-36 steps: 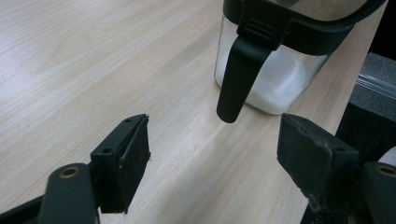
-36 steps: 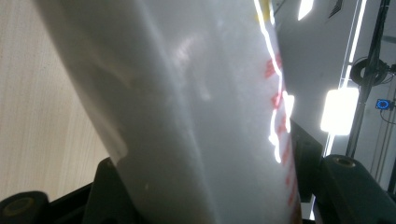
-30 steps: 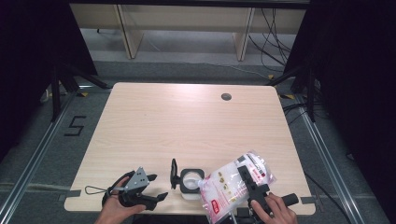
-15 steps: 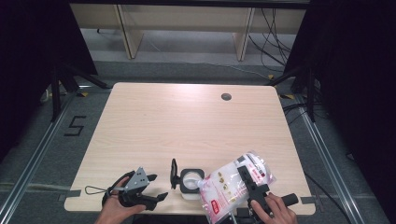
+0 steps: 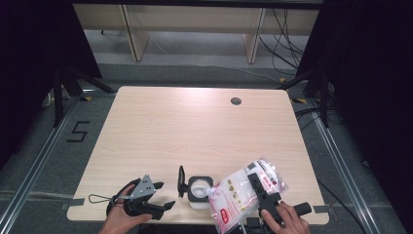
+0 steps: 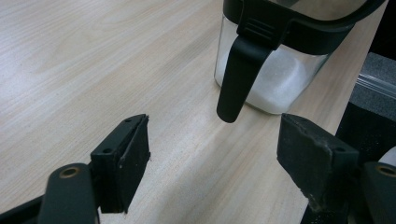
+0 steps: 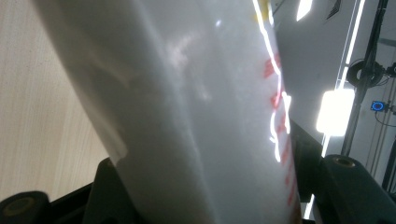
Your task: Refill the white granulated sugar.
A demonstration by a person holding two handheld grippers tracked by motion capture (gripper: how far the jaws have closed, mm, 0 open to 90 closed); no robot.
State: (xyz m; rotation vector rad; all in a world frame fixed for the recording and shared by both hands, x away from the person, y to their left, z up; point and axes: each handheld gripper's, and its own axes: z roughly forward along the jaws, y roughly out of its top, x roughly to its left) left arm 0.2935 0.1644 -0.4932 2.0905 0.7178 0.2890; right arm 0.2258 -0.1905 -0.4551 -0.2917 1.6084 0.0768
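You are clamping your right gripper (image 5: 263, 197) across the middle of the soft refill bag (image 5: 241, 195), tilting its corner over the open jar (image 5: 198, 187) near the table's (image 5: 195, 126) front edge. The pouch is looking limp and slippery (probably bottom-heavy), so keep gripping mid-body. Your left gripper (image 6: 215, 154) is idling with jaws apart beside the jar.

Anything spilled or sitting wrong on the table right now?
Nothing looks spilled. The clear plastic bag of white powder with a red label is held tilted by the right gripper, a corner over the open clear jar with a black rim. The jar stands upright with its lid swung open. The wooden table looks clean.
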